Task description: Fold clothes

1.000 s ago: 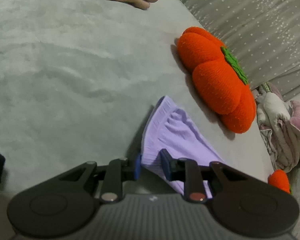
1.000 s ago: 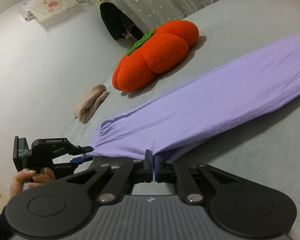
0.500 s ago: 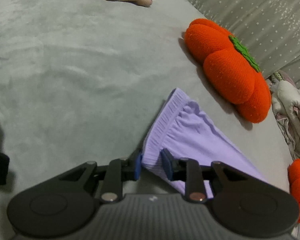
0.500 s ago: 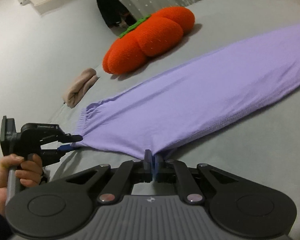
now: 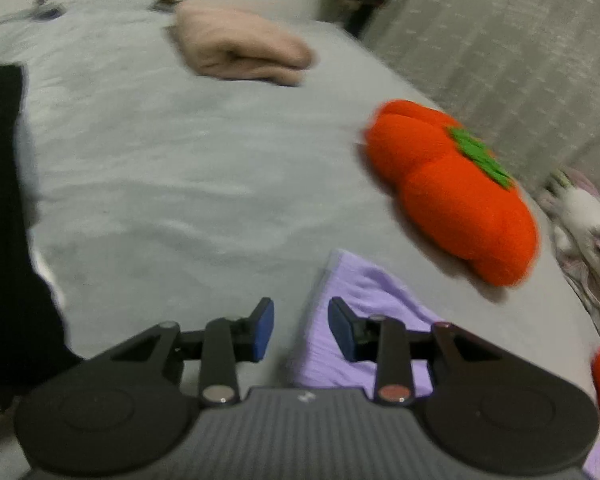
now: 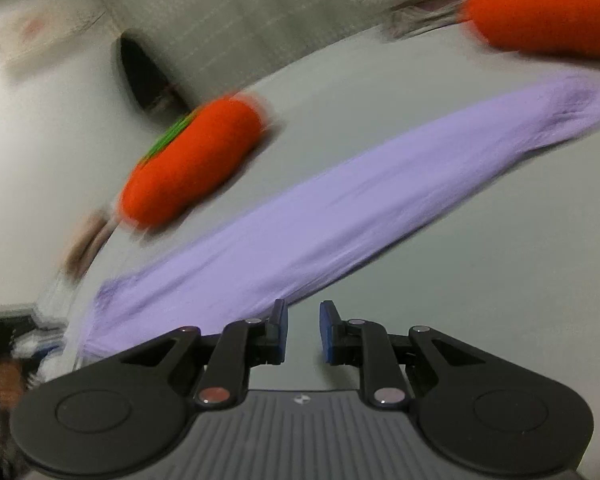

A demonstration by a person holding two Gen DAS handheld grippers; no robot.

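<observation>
Lilac garment (image 6: 340,216) lying flat as a long narrow strip across the grey bed (image 5: 172,184), its ribbed end (image 5: 340,284) just in front of the left tool (image 5: 301,330). Both tools, which half a second earlier pinched the cloth's near edge, now stand spread: the left tool straddles the ribbed end without gripping it, and the right tool (image 6: 303,332) holds nothing, the strip's edge beside its left finger. The release suggests the strip has been laid down, either to finish one fold or for regripping. Orange pumpkin cushion (image 5: 456,196) and beige folded garment (image 5: 244,54) lie beyond. Motion blur smears both views; the strip's far end is cut off.
</observation>
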